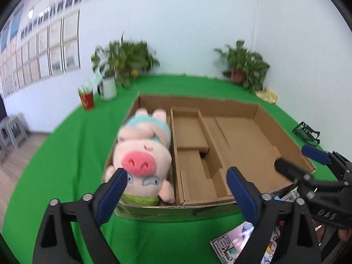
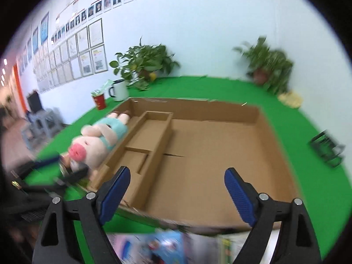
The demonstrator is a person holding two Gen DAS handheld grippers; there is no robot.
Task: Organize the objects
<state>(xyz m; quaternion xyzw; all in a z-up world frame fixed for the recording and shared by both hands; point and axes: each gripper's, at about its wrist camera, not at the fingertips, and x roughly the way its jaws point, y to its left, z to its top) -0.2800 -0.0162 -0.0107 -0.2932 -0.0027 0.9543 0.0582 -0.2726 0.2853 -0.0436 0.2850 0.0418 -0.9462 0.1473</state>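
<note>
Plush pig [image 1: 140, 154] fills the box's [image 1: 286, 136] left compartment; the rest lies open.

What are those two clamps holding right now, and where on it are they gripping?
Nothing. The left gripper and the right gripper both stand open with nothing between their pads. The plush pig lies loose in the cardboard box.

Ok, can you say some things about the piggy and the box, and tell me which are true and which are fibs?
1. The plush pig lies in the left compartment of the cardboard box. True.
2. The left gripper is squeezing the pig. False: it is open, holding nothing.
3. The box's big right section is full of toys. False: only bare cardboard shows there.
4. The right gripper is open. True.
5. A red cup stands beside a white mug on the green cloth. True.
</note>
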